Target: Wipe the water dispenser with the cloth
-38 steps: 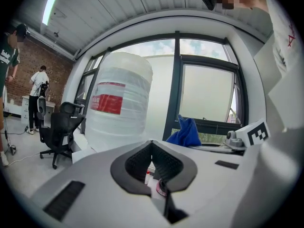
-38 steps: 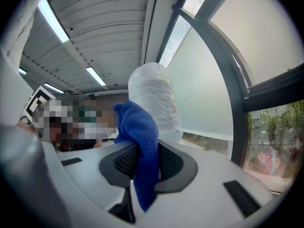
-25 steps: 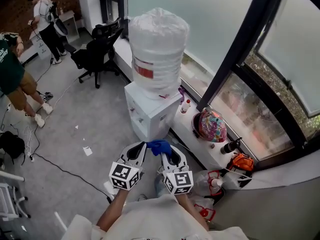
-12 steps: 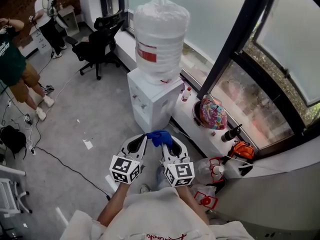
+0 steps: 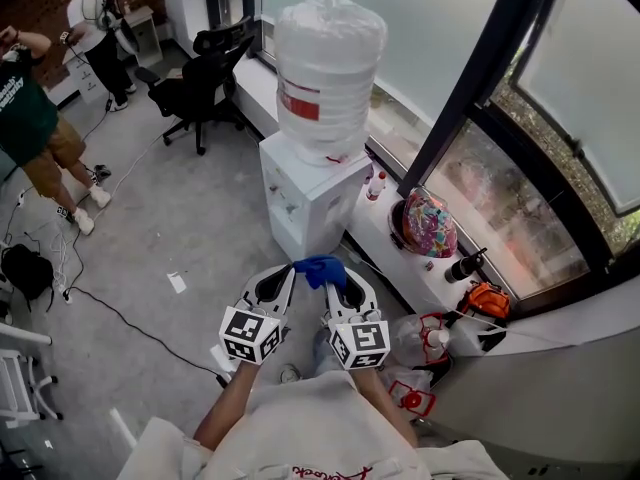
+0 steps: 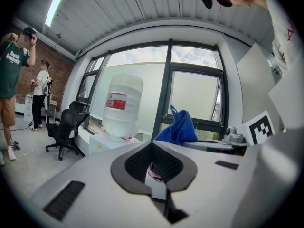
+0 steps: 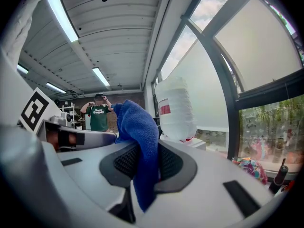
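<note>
The white water dispenser [image 5: 308, 196] stands by the window with a large clear bottle [image 5: 330, 66] on top. In the head view both grippers hang side by side a short way in front of it, not touching it. My right gripper [image 5: 334, 280] is shut on a blue cloth [image 5: 320, 268], which bunches up above its jaws and hangs down between them [image 7: 142, 156]. My left gripper [image 5: 282, 278] is shut with nothing between its pads. The left gripper view shows the bottle [image 6: 122, 103] ahead and the cloth [image 6: 178, 127] to the right.
A black office chair [image 5: 205, 88] stands left of the dispenser. Two people [image 5: 30, 128] are at the far left. The window ledge holds a small bottle [image 5: 375, 184], a colourful helmet [image 5: 428, 226], a black flask [image 5: 462, 291] and an orange item [image 5: 485, 325]. Cables [image 5: 110, 313] cross the floor.
The head view has drifted a little, so the dispenser sits slightly higher and further right. Both grippers keep their places side by side, with the cloth still in the right one.
</note>
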`<state>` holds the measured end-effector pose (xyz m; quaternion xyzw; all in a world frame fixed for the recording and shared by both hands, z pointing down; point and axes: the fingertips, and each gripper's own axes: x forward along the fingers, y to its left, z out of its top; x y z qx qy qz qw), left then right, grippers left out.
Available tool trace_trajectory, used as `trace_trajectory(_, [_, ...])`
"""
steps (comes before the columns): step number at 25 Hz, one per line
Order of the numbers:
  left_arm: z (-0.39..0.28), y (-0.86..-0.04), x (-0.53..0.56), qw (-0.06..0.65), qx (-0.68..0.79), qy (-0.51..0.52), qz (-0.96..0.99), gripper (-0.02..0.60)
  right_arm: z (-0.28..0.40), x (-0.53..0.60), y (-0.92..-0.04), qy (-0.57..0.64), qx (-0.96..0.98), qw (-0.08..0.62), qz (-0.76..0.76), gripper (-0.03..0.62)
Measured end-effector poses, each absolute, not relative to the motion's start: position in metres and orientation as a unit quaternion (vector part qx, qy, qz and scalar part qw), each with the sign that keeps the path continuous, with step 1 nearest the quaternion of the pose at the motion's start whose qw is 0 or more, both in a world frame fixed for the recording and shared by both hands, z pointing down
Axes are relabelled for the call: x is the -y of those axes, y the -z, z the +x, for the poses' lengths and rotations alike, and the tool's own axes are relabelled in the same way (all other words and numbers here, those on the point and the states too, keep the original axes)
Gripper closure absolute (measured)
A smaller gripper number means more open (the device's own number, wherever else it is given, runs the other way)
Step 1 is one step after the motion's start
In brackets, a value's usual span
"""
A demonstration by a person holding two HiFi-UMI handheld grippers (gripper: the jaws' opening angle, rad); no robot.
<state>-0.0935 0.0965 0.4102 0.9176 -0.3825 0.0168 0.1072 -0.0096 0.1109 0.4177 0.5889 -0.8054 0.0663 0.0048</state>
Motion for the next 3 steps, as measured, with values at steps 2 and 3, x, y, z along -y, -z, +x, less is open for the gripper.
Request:
trace_trajectory(2, [-0.0959,-0.4092,-0.0958,0.106,0.384,-0.016,0.917,0.572,-0.0112,-0.1110,-0.4177,-0.066,0.806,0.005,0.589,0.503])
trace_trajectory(3, [-0.0971,-0.4088,-0.0955,0.106,0.384,-0.016,0.917,0.572,-0.0121,-0.1112,-0.4178,-0.066,0.806,0.006,0.589,0.503])
